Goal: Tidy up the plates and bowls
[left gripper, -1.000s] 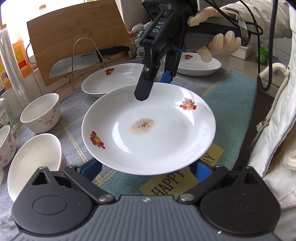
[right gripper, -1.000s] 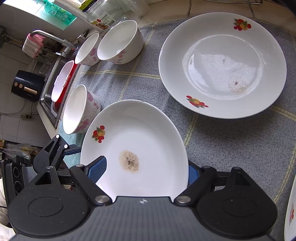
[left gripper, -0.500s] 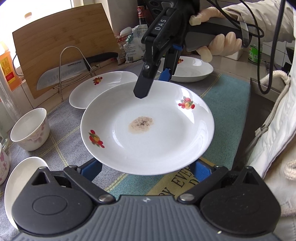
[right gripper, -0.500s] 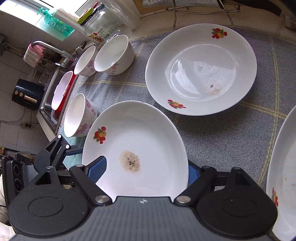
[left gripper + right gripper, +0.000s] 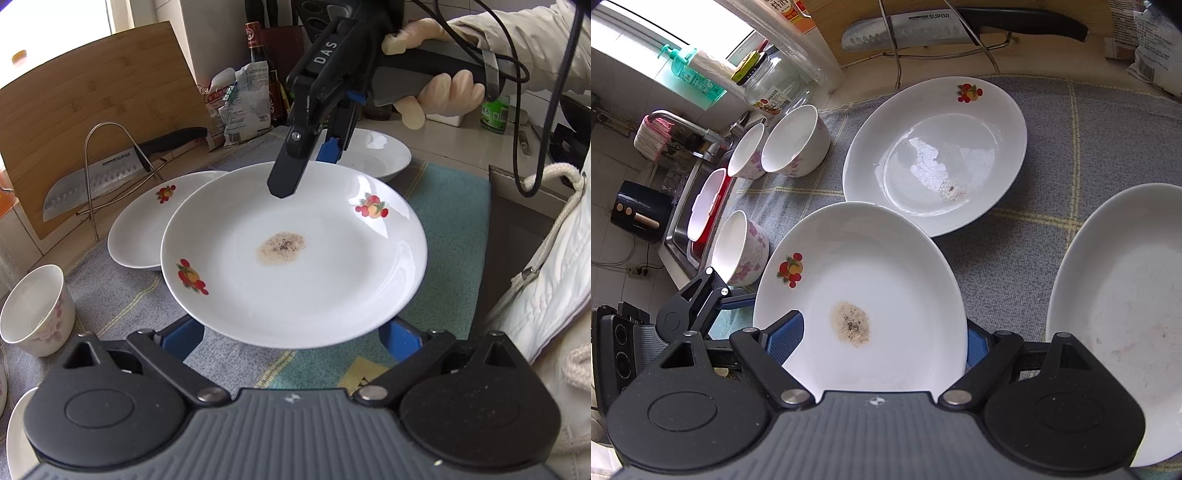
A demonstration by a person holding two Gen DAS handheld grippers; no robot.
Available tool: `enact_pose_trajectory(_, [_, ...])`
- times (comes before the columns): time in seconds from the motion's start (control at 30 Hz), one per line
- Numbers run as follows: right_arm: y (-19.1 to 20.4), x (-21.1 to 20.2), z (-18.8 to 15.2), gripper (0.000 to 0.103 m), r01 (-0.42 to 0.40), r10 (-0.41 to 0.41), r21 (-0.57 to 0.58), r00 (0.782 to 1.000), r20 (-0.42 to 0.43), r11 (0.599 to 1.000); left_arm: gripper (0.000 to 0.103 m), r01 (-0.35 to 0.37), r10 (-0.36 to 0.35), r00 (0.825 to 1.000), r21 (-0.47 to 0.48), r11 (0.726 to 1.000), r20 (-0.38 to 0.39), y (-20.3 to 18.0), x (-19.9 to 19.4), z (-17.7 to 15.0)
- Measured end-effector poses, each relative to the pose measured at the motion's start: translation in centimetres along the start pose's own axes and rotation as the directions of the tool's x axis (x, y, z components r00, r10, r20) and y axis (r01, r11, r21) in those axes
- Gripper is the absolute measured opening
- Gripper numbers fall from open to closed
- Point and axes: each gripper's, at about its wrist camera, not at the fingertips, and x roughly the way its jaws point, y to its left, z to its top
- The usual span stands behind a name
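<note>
Plate (image 5: 295, 266) nearer "SUPOR" knife (image 5: 110, 177)

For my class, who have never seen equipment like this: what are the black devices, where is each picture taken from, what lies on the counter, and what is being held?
There is no robot here. A person holds a black two-finger gripper in each hand, each with a camera looking along its fingers. One picture comes from the left gripper, which also sees the right gripper in a gloved hand. The other comes from the right gripper.

Both grippers hold one white fruit-patterned plate with a brown stain by opposite rims, above a grey checked cloth. On the cloth lie a second fruit-patterned plate, a plain-looking white plate and three white floral bowls. Behind them a kitchen knife rests on a wire stand against a wooden cutting board.
</note>
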Motion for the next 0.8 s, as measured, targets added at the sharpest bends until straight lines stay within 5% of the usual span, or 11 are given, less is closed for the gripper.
enact_pose_trajectory(0.8, [-7.7,-8.1,-2.0,0.091,0.076,-0.091,0.116,0.987,0.129,0.99,0.1,0.122,-0.126,0.992,0.125,0.985,0.025,-1.5,6.5,7.4])
